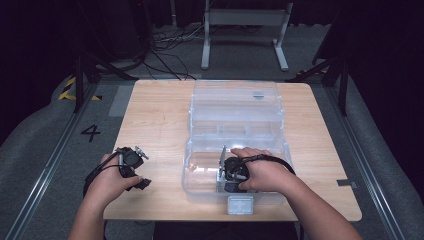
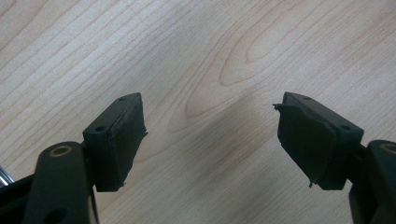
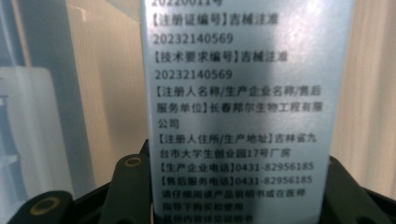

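A clear plastic box (image 1: 196,192) stands open on the wooden table (image 1: 150,115), its lid (image 1: 235,97) laid back away from me. My right gripper (image 1: 233,173) is down inside the box, shut on a thin pale packet (image 1: 222,159) that stands on edge. In the right gripper view the packet (image 3: 243,93) shows black printed text and rises between the two jaws of the right gripper (image 3: 233,164). Left of the box, my left gripper (image 1: 134,170) rests just above the table. In its own view the left gripper (image 2: 210,116) is open with bare wood between the pads.
A white latch (image 1: 241,204) sits on the box's near wall at the table's front edge. Floor cables (image 1: 165,45) and a white frame (image 1: 245,30) lie beyond the table's far edge. Bare wood spreads left of the box.
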Demonstrator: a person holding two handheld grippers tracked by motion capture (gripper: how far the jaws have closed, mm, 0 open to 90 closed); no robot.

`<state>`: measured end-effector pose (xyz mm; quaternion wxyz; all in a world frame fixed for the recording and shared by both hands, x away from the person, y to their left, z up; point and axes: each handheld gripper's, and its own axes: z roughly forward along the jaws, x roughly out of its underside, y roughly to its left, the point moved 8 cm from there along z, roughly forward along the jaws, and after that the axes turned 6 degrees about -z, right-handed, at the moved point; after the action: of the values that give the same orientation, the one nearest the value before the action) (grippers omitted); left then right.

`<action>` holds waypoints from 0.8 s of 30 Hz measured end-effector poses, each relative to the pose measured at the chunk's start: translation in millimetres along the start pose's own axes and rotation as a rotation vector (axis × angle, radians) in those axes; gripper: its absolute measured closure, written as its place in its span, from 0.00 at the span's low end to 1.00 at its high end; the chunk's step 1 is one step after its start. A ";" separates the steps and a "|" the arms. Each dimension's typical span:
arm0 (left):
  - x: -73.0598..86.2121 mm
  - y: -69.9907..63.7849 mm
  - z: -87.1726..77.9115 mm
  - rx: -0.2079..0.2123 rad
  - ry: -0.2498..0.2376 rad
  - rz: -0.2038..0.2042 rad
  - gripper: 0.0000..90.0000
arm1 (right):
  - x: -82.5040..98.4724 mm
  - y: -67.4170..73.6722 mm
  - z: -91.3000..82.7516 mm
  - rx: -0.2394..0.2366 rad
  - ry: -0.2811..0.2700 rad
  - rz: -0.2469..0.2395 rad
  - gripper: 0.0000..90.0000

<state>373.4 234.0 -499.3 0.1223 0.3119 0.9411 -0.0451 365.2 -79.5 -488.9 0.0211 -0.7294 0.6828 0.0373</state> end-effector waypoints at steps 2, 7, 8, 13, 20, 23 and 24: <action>-0.1 0.1 0.1 -0.002 0.001 0.003 0.26 | 0.3 0.2 0.8 -0.001 0.008 -0.005 0.61; -0.1 0.0 0.0 -0.001 0.000 0.002 0.26 | -0.8 2.6 4.1 -0.016 0.005 -0.001 0.61; 0.0 0.0 0.0 -0.001 0.000 0.002 0.26 | -0.9 2.9 4.8 -0.019 0.007 -0.001 0.61; 0.4 -0.8 0.6 0.004 0.003 -0.001 0.26 | -0.8 2.6 5.2 -0.028 0.010 -0.003 0.60; 0.8 0.1 0.0 0.003 0.003 -0.003 0.26 | -0.2 1.6 4.2 -0.029 0.005 0.009 0.58; 0.8 0.7 0.4 0.001 0.005 0.002 0.26 | -0.5 1.8 2.2 -0.023 -0.005 0.003 0.58; 0.7 0.4 0.7 0.004 0.004 0.001 0.26 | -0.8 1.6 0.7 -0.019 -0.008 0.005 0.58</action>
<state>373.2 234.6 -500.1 0.1198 0.3126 0.9412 -0.0461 363.6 -78.7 -489.5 0.0169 -0.7276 0.6842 0.0468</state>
